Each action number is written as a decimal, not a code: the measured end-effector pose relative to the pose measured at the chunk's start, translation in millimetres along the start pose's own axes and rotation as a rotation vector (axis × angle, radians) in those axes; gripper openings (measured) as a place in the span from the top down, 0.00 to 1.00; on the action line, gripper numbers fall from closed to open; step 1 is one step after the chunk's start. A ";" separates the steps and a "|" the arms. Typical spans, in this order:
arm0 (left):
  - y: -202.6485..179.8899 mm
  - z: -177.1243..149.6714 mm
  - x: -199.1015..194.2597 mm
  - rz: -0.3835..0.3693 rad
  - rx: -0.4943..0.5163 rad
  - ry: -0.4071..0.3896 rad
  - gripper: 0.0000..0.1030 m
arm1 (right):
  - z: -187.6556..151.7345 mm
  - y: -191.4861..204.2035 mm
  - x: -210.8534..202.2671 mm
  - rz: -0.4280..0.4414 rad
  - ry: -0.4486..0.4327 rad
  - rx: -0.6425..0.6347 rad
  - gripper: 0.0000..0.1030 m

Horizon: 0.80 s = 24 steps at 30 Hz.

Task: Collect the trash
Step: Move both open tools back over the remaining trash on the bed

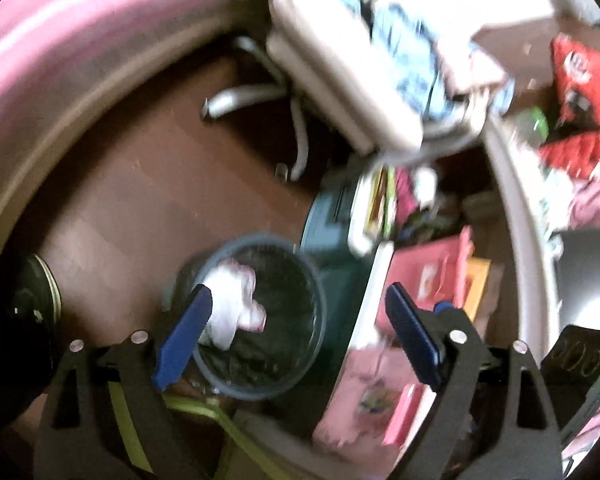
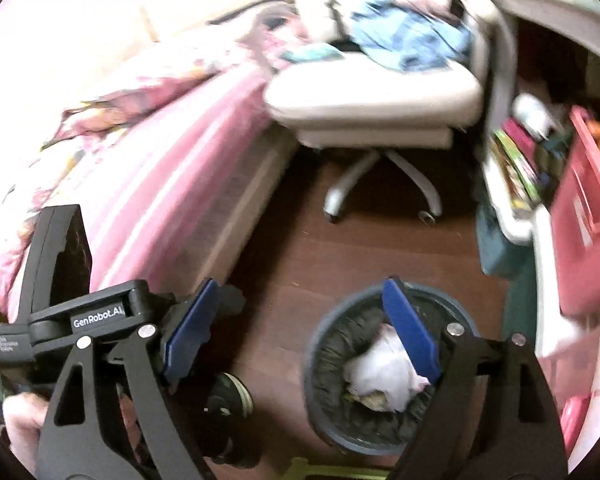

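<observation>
A round dark bin (image 1: 284, 364) with a black liner stands on the brown wooden floor. Crumpled white and pink paper trash (image 1: 236, 308) lies inside it. My left gripper (image 1: 298, 334) hangs above the bin, its blue fingers (image 1: 184, 336) wide apart and holding nothing. In the right wrist view the same bin (image 2: 332, 360) holds the white trash (image 2: 380, 372). My right gripper (image 2: 300, 330) is open and empty over the floor and the bin's left rim. The left gripper's black housing (image 2: 96, 316) shows beside its left finger.
A pink bed (image 2: 160, 200) runs along the left. A white swivel chair (image 2: 372, 92) piled with clothes stands beyond the bin. Pink boxes (image 2: 584, 224) and books (image 2: 516, 160) crowd the right. Red snack bags (image 1: 580, 92) lie on a desk. A dark shoe (image 2: 228, 400) is near the bin.
</observation>
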<state>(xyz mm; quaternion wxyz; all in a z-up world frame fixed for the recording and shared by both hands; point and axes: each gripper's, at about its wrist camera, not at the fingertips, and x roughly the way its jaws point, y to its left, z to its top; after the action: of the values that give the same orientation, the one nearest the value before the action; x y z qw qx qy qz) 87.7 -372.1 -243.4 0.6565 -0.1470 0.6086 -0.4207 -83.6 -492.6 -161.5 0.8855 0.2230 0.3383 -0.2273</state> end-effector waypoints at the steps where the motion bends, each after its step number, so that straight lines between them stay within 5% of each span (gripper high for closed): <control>1: 4.7 1.5 -18.0 -0.018 -0.023 -0.047 0.16 | 2.7 7.0 -1.7 0.012 -0.006 -0.012 0.18; 13: 62.9 16.1 -163.9 -0.175 -0.158 -0.343 0.15 | 29.8 148.3 -13.7 0.237 -0.029 -0.270 0.14; 24: 120.2 22.0 -286.1 -0.104 -0.247 -0.605 0.13 | 33.6 286.7 -6.9 0.428 -0.042 -0.462 0.13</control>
<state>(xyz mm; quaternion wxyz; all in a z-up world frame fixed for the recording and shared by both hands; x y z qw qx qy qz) 180.1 -97.4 -130.2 0.7623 -0.3748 0.4242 -0.3139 87.2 -280.8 -65.0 0.9472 0.0777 0.3081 0.0427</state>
